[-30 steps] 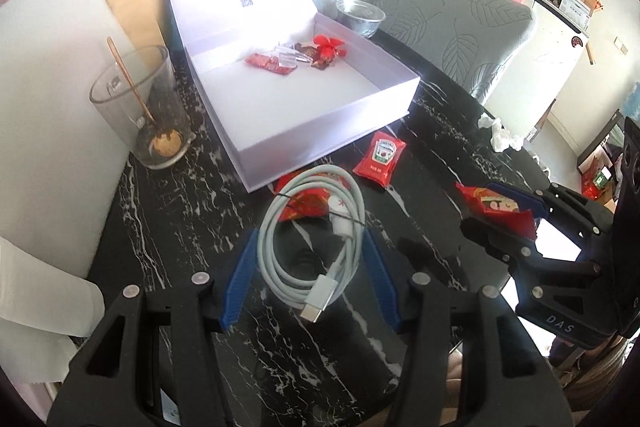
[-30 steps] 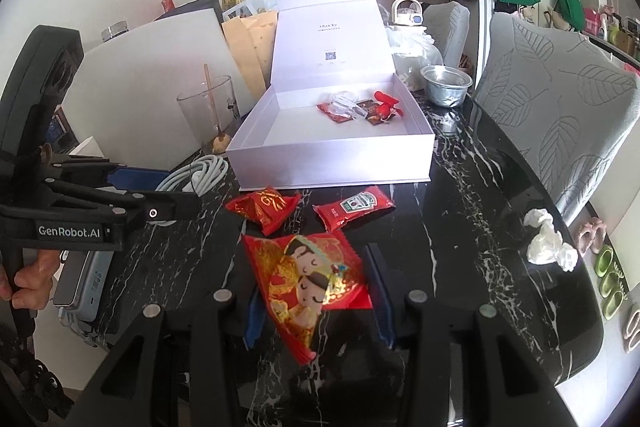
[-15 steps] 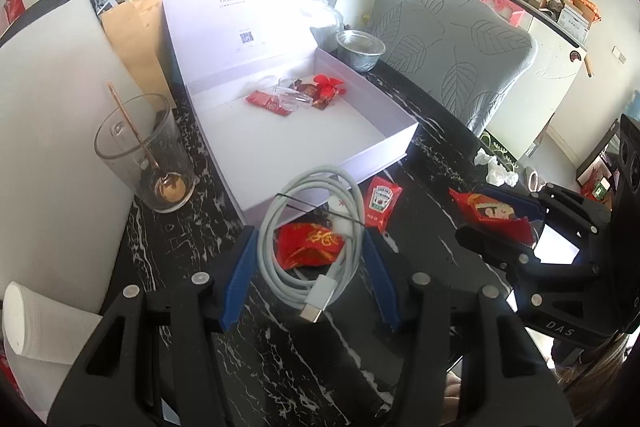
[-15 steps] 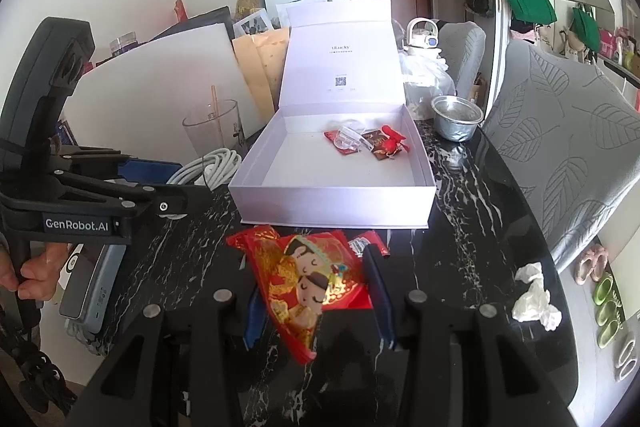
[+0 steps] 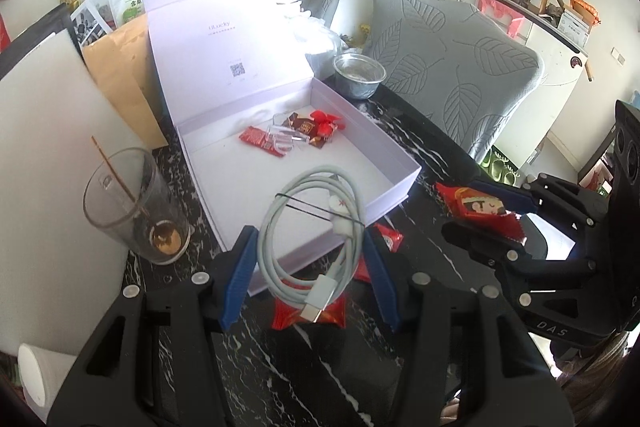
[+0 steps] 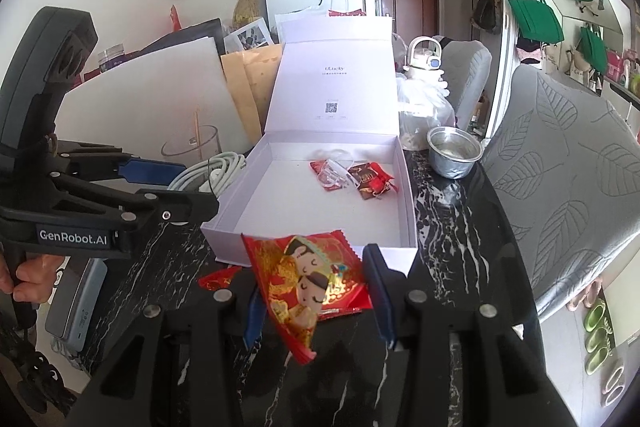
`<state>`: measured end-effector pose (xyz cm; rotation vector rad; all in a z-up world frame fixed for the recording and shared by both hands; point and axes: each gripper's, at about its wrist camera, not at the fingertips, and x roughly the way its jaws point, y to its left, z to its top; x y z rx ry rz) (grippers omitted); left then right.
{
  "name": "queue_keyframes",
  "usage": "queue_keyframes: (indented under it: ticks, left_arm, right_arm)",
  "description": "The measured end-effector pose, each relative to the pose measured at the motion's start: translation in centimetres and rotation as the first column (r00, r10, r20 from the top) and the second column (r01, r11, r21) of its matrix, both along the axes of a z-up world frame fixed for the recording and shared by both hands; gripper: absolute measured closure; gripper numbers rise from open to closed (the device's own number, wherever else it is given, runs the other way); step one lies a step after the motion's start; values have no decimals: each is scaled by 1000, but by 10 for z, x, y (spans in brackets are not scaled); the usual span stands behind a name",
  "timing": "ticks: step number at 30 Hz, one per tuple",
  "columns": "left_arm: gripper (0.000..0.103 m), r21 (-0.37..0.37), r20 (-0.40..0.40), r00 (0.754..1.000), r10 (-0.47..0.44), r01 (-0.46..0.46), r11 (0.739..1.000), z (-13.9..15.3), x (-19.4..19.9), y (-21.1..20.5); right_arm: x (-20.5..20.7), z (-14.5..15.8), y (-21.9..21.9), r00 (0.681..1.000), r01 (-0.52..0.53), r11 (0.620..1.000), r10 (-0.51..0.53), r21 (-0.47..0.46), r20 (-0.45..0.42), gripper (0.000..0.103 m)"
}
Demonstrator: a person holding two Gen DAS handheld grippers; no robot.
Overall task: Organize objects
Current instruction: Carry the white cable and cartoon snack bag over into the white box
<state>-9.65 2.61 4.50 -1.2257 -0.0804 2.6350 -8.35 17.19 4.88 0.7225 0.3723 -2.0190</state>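
My left gripper (image 5: 308, 259) is shut on a coiled white cable (image 5: 312, 223) and holds it above the near edge of the open white box (image 5: 396, 163). My right gripper (image 6: 316, 291) is shut on a red snack packet (image 6: 308, 279) with cartoon figures, held just before the box's front wall (image 6: 304, 247). The right gripper and its packet (image 5: 480, 207) also show in the left wrist view. Inside the box lie red candy wrappers (image 5: 316, 127) and a clear plastic piece (image 5: 284, 141). Two red sachets (image 5: 308, 311) lie on the black marble table below the cable.
A glass with a stick (image 5: 132, 211) stands left of the box. A steel bowl (image 5: 358, 75) sits behind the box. A grey chair (image 5: 452, 67) is at the far right. A white board (image 5: 40, 147) leans at the left. A phone (image 6: 76, 303) lies near the table's left edge.
Both grippers have risen and moved forward toward the box, carrying the cable and the packet. The cable now hangs over the box's near edge.
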Motion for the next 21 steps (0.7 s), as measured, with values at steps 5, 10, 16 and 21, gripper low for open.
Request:
queue_keyframes:
  ticks: [5, 10, 16, 21]
  left_arm:
    - [51, -17, -5, 1000, -7, 7, 1000, 4, -15, 4]
    - [51, -20, -19, 1000, -3, 3, 1000, 9, -33, 4]
    - [51, -35, -26, 1000, -1, 0, 999, 10, -56, 2]
    - [51, -49, -14, 1000, 7, -8, 999, 3, -75, 1]
  right_arm:
    - [-14, 7, -8, 1000, -13, 1000, 13, 1, -10, 58]
    - [-27, 12, -19, 999, -20, 1000, 20, 2, -28, 58]
    - [-45, 14, -36, 998, -44, 999, 44, 15, -40, 58]
    - [-60, 12, -52, 997, -60, 998, 62, 32, -50, 58]
